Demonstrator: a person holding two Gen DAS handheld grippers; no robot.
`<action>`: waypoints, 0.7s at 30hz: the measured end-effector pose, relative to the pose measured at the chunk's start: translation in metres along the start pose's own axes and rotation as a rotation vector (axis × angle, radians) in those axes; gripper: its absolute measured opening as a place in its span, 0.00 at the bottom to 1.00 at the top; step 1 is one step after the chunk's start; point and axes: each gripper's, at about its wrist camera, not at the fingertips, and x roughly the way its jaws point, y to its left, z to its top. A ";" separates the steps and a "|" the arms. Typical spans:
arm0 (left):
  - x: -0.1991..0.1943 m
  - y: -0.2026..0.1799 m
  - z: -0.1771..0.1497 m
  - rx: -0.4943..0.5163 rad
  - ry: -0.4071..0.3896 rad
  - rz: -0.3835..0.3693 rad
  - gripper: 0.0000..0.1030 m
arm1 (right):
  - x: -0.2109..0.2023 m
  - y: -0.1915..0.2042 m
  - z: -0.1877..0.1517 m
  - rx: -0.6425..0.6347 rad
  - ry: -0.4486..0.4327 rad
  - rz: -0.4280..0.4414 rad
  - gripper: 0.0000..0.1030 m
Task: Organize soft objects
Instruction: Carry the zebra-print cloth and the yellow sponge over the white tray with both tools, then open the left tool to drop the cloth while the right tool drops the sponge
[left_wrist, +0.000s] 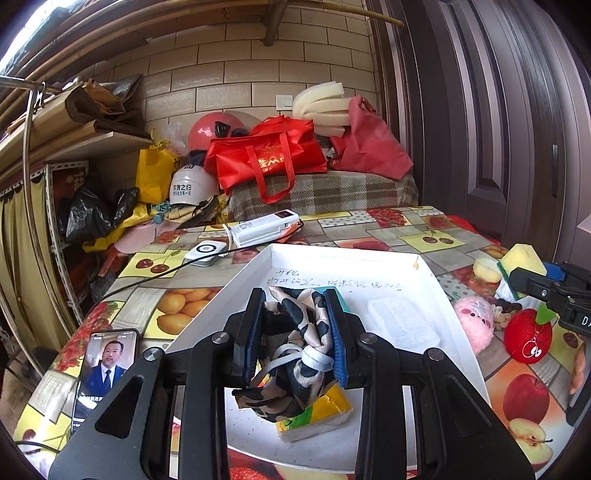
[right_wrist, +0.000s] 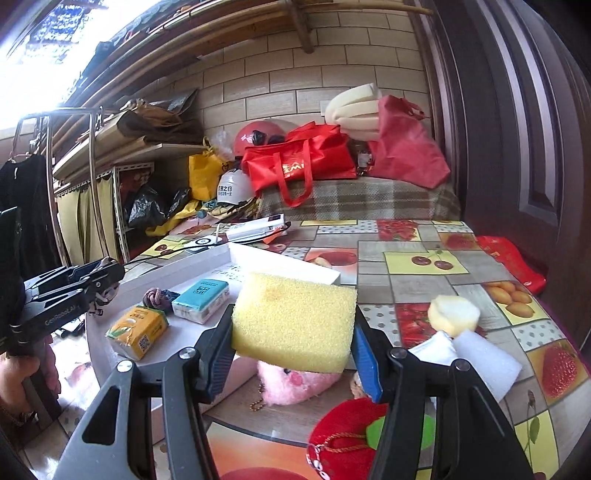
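Observation:
My left gripper (left_wrist: 295, 332) is shut on a bundled black-and-cream patterned cloth (left_wrist: 295, 332) with a white band, held over the white tray (left_wrist: 354, 258). In the tray lie a yellow tissue pack (left_wrist: 317, 417), a clear pad (left_wrist: 402, 321), and in the right wrist view a yellow tissue pack (right_wrist: 138, 330), a teal tissue pack (right_wrist: 201, 299) and a dark knotted cloth (right_wrist: 157, 297). My right gripper (right_wrist: 293, 325) is shut on a yellow sponge (right_wrist: 293, 325), held above a pink plush (right_wrist: 295, 384). The left gripper also shows in the right wrist view (right_wrist: 74, 291).
A red apple plush (left_wrist: 528, 336), pink plush (left_wrist: 474, 321) and pale round sponge (right_wrist: 454, 312) lie right of the tray, with white foam (right_wrist: 484, 356). A phone (left_wrist: 105, 369), a power bank (left_wrist: 262, 227) and a white device (left_wrist: 205, 253) lie left and behind. Red bags (left_wrist: 266, 158) sit at the back.

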 end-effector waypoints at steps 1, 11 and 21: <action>0.000 0.000 0.000 -0.002 0.000 0.000 0.30 | 0.000 0.001 0.000 -0.002 0.000 0.000 0.55; 0.009 0.001 0.002 -0.007 0.009 0.015 0.30 | 0.019 0.022 0.006 -0.028 0.006 0.023 0.55; 0.034 0.001 0.010 -0.035 0.027 0.064 0.31 | 0.055 0.053 0.015 -0.054 0.032 0.062 0.56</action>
